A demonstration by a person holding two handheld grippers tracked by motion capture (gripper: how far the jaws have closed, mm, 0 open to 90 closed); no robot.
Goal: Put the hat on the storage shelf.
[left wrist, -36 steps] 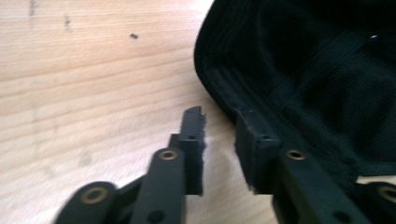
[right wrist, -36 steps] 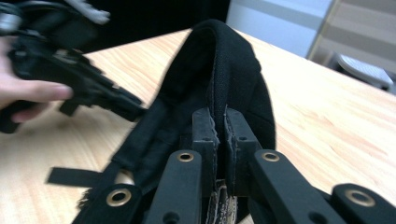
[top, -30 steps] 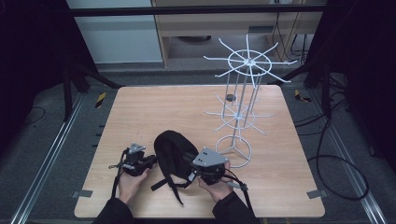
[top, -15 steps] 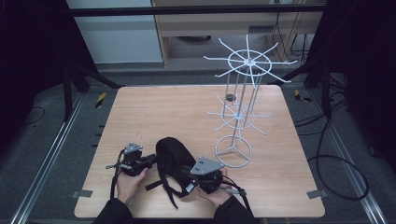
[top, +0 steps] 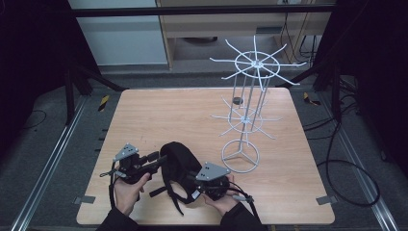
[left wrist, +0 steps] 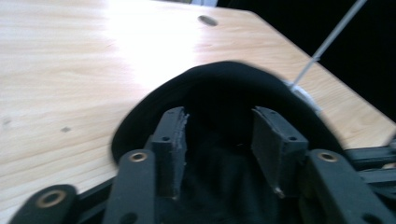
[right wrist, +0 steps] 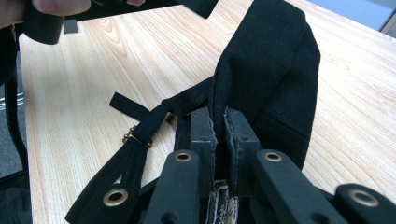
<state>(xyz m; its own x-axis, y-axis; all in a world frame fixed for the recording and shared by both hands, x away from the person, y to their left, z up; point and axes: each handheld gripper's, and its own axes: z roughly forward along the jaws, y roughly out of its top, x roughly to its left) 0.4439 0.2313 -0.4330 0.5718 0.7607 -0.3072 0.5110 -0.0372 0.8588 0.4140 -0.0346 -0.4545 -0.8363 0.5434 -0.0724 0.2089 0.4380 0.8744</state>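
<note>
High view: a black fabric cap [top: 177,161] lies near the front edge of the pale wood-grain surface [top: 159,115], between the left claw [top: 155,157] and the right claw [top: 191,184]; a white wire rack [top: 246,108] with radiating spokes and a ring base stands just beside it, to the right

Left gripper view: the left claw [left wrist: 219,140] is spread, its ribbed black pads either side of the cap's [left wrist: 219,93] rounded matte crown; the picture is blurred

Right gripper view: the right claw [right wrist: 218,130] is pressed together, pinching a fold of the cap's [right wrist: 271,70] coarse woven cloth; flat black straps [right wrist: 140,126] with a small brass buckle [right wrist: 133,136] trail onto the surface [right wrist: 84,84]
</note>
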